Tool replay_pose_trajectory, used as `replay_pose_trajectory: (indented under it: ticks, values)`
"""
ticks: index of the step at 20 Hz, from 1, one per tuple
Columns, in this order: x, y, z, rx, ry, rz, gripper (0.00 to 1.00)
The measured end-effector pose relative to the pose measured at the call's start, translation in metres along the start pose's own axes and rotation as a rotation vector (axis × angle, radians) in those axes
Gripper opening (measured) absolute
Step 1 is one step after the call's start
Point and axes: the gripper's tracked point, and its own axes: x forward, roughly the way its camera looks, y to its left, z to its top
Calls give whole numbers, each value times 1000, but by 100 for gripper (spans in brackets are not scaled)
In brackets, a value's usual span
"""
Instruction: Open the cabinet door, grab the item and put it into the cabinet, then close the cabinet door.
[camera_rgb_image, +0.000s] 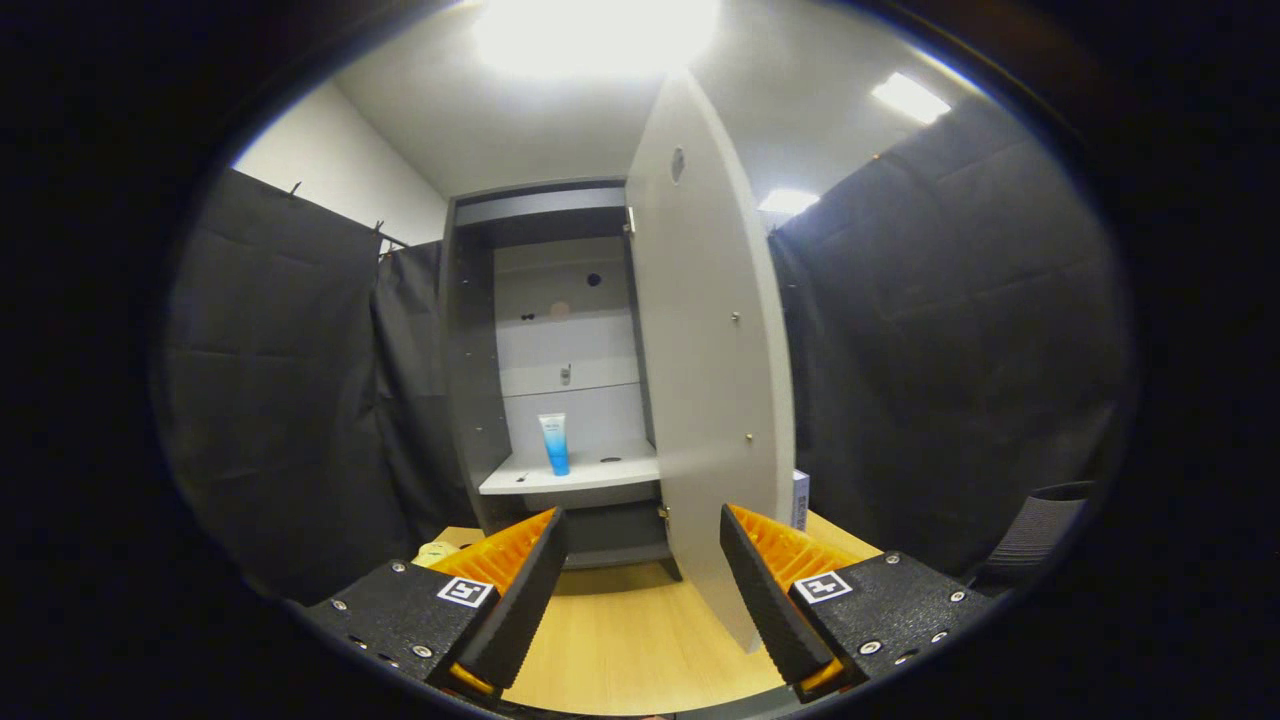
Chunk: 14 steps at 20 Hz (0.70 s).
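Note:
A tall grey cabinet (470, 350) stands on the wooden table (620, 640) beyond my fingers. Its door (710, 370) is swung wide open towards me, edge-on, hinged at the right side of the opening. A blue and white tube (554, 443) stands upright on the cabinet's pale shelf (600, 472), well inside. My gripper (645, 560) is open, with nothing between its fingers. The bottom edge of the door reaches down just ahead of the right finger (765, 600); whether they touch is unclear.
Black cloth walls close in on both sides. A small yellowish object (437, 551) lies on the table behind the left finger. A boxed item (800, 498) peeks out behind the door. A dark chair back (1035, 535) shows at the right.

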Motion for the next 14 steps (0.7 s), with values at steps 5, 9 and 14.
replay_pose_trajectory:
  ticks: [5, 9, 14]
  values:
    - [-3, -77, 16, 15, -26, -164, 93]
    - [5, -129, 31, 20, -40, -287, 94]
    - [38, -167, 46, 25, -63, -380, 95]
